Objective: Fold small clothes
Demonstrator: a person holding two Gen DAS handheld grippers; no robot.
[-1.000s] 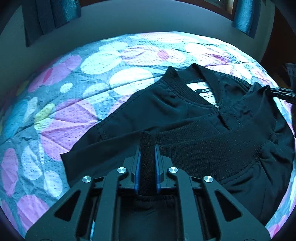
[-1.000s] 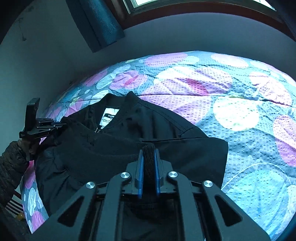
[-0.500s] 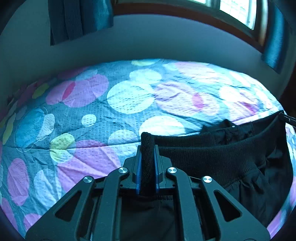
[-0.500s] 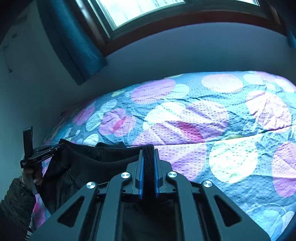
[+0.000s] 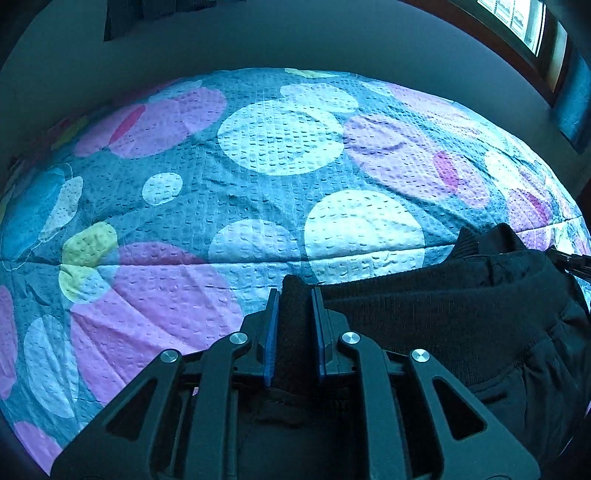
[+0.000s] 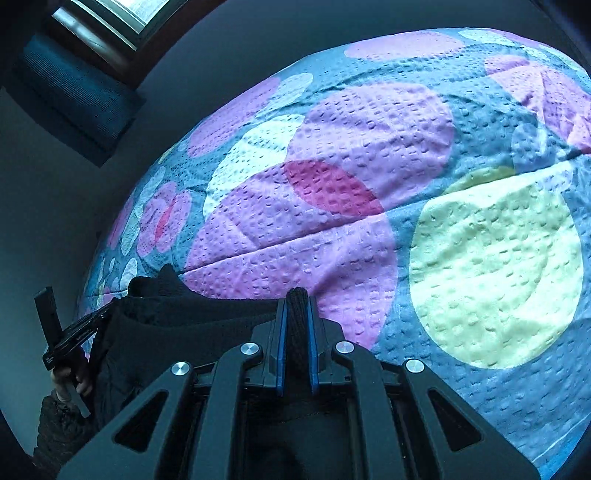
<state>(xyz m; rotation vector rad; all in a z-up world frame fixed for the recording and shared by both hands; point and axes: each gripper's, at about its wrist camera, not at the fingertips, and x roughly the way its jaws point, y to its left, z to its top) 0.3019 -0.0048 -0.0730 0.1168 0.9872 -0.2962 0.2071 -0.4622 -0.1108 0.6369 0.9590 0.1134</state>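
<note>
A black jacket [image 5: 443, 321] lies on the bed, its ribbed hem stretched between my two grippers and folded up over the body. My left gripper [image 5: 294, 295] holds one hem corner; its jaws are opening, with the ribbed cloth still filling the gap between the blue pads. My right gripper [image 6: 297, 302] is shut on the other hem corner. From the right wrist the jacket [image 6: 192, 317] runs left to the left gripper [image 6: 74, 332], held by a hand [image 6: 70, 376]. Only the collar edge [image 5: 495, 236] shows beyond the hem.
A bedspread [image 5: 277, 147] with large coloured circles covers the bed ahead of both grippers. A grey wall rises behind it, with a window [image 5: 517, 18] and a dark curtain [image 6: 74, 92]. The bedspread [image 6: 369, 166] also spreads right of the jacket.
Both grippers carried the hem forward over the jacket, so its chest and label are now covered. Both wrists rolled. The left jaws stand slightly wider around the hem.
</note>
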